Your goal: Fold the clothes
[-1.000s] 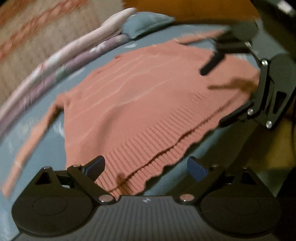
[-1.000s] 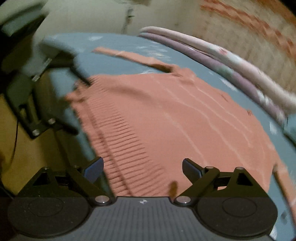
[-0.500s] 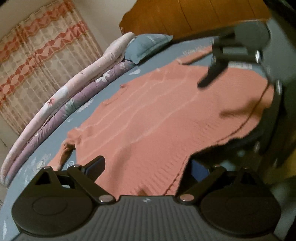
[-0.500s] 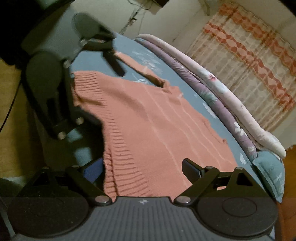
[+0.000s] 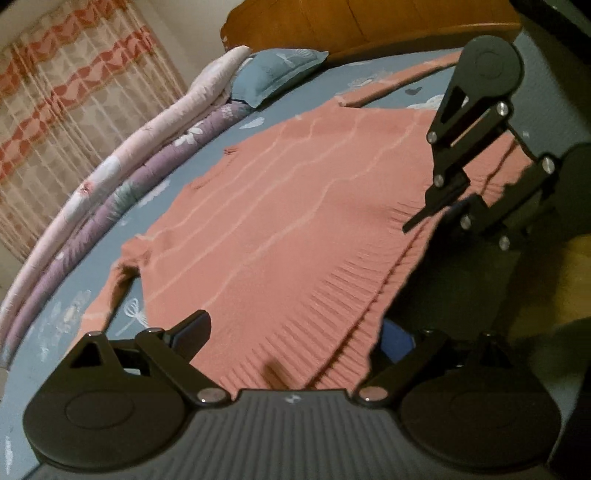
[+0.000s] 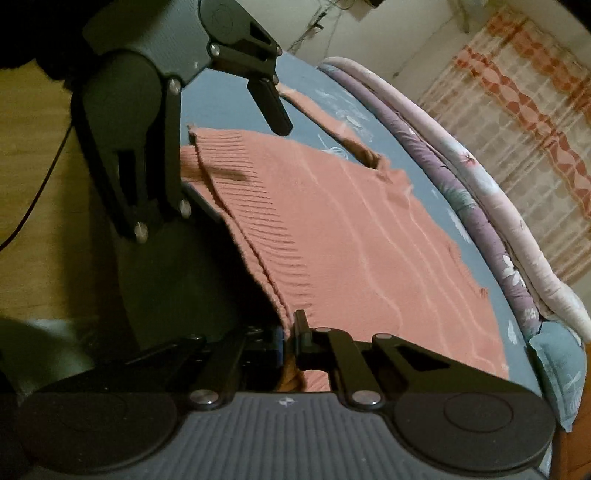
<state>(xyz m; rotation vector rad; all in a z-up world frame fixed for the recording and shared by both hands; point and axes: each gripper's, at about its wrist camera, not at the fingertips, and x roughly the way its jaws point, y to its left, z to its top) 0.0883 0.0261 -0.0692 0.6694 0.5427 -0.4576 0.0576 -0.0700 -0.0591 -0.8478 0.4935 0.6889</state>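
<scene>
A salmon-pink knit sweater (image 5: 295, 221) (image 6: 369, 240) lies spread flat on a blue bed sheet (image 5: 314, 92), its ribbed hem toward me and hanging at the bed's edge. My right gripper (image 6: 290, 341) is shut on the hem near one corner; in the left wrist view the right gripper (image 5: 432, 214) shows pinched on that hem. My left gripper (image 5: 293, 332) is open, with the hem's other end lying between its fingers. From the right wrist view the left gripper (image 6: 229, 158) has one finger above and one below the hem corner. One sleeve (image 5: 110, 291) trails off at the left.
A rolled pink and purple quilt (image 5: 129, 166) (image 6: 480, 184) runs along the far side of the bed. A blue pillow (image 5: 280, 70) lies by the wooden headboard (image 5: 369, 26). A curtain (image 6: 517, 92) hangs behind. The floor (image 6: 37, 147) lies below the near edge.
My right gripper has gone from open to shut on the sweater hem. My left gripper has moved in over the hem's other end and stays open.
</scene>
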